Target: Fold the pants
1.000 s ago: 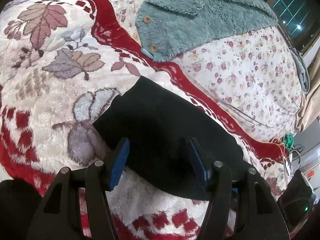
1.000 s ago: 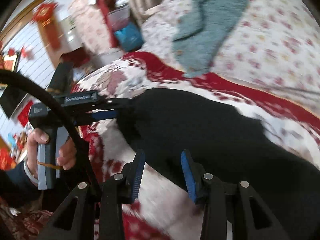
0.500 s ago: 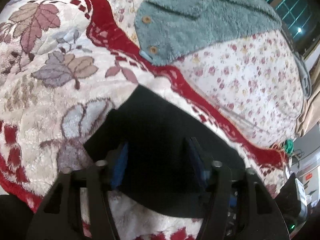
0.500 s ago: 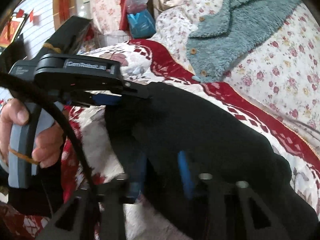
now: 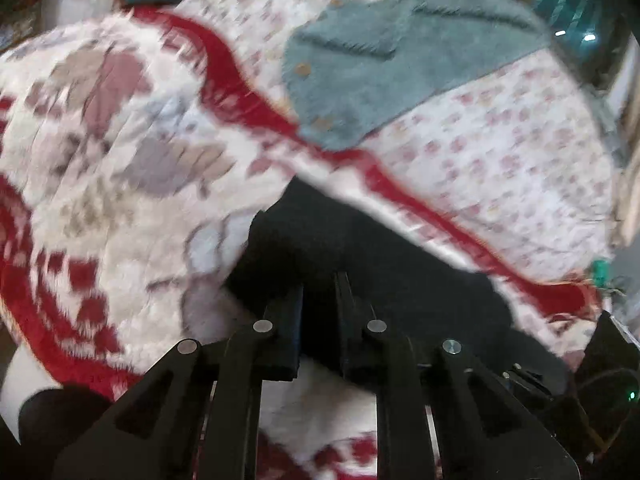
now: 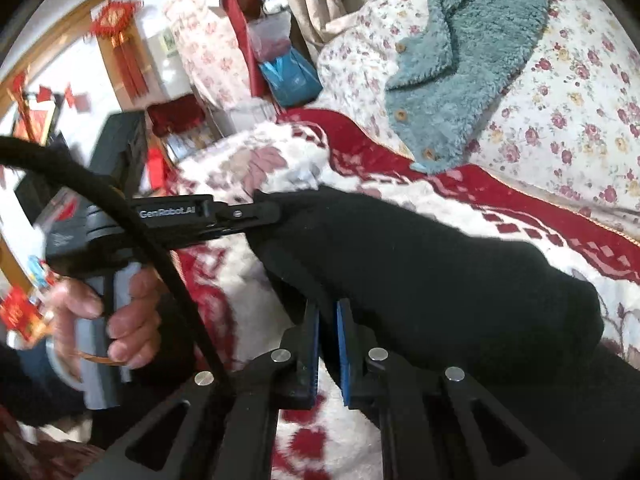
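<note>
The black pants [image 5: 384, 264] lie on a red and white plush blanket [image 5: 120, 160] on the bed. My left gripper [image 5: 320, 292] is shut on the near end of the pants and lifts it a little. In the right wrist view the pants [image 6: 420, 264] stretch away to the right. My right gripper [image 6: 327, 320] is shut on the near edge of the same end. The left gripper [image 6: 276, 212] also shows there, pinching the far corner of that end, held by a hand [image 6: 116, 312].
A teal fleece jacket [image 5: 392, 68] lies on the floral bedspread [image 5: 500, 160] beyond the pants; it also shows in the right wrist view [image 6: 460, 72]. Bags and red decorations [image 6: 280, 60] stand past the bed's far end. A dark device [image 5: 612, 364] sits at lower right.
Both grippers moved in over the pants' end and closed on it. The cloth edge has lifted off the blanket. The left view is blurred with motion.
</note>
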